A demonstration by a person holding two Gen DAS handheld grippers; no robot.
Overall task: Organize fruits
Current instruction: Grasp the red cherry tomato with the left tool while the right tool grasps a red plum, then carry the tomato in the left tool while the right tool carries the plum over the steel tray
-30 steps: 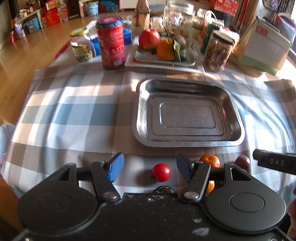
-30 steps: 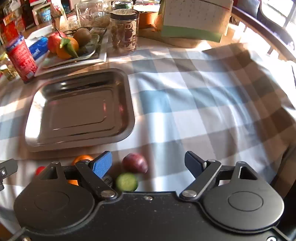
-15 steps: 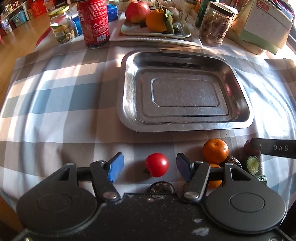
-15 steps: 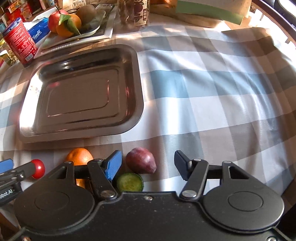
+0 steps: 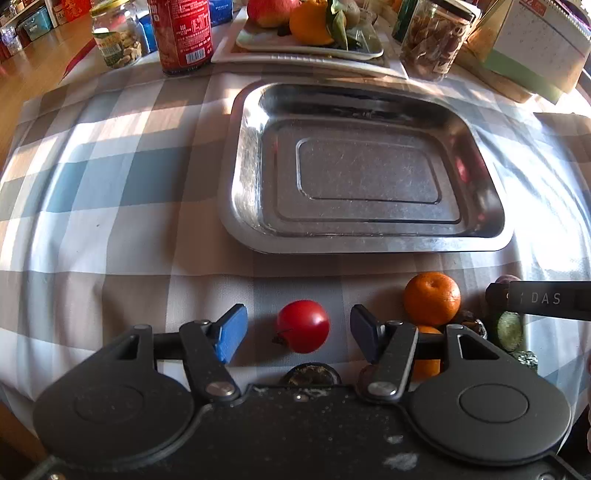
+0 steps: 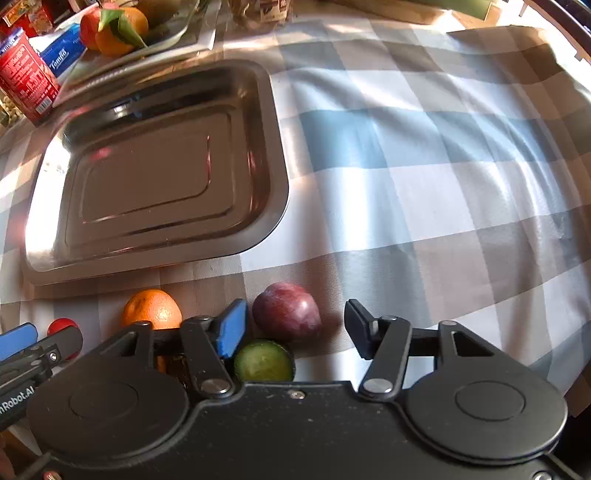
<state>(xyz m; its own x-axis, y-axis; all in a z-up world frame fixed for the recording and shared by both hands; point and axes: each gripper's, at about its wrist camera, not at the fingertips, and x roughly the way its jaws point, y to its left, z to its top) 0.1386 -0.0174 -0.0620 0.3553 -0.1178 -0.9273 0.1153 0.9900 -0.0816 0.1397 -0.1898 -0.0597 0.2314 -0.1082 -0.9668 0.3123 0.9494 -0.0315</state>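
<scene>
The fruits lie in a loose row on the checked cloth (image 5: 110, 221) just in front of the near rim of the steel tray (image 5: 236, 206), none of them in it. A tomato (image 5: 303, 325) sits on the cloth between the fingers of the left claw (image 5: 299, 328); gaps show on both sides of it, so the pads do not press it. That claw's jaws have just been closing a little and stand released, wide apart.

To the tomato's right is an orange (image 5: 431, 298), with a second orange (image 5: 426, 365) partly hidden behind the claw's finger. Further right, a plum (image 6: 286, 311) lies between the fingers of the right claw (image 6: 295, 325), nearer the blue pad, though whether that pad touches it I cannot tell; the dark pad is clear of it. The right jaws have just been closing and are released, nothing clenched. A green cut fruit (image 6: 264, 361) rests just below the plum, touching or nearly touching it.

The tray holds nothing. Behind it on the bench stand a red can (image 5: 183, 33), a glass jar (image 5: 116, 40) to the can's left, a white plate (image 5: 306, 55) with an apple (image 5: 271, 11) and a leafy orange (image 5: 312, 24), another jar (image 5: 432, 40) and a calendar (image 5: 535, 48).
</scene>
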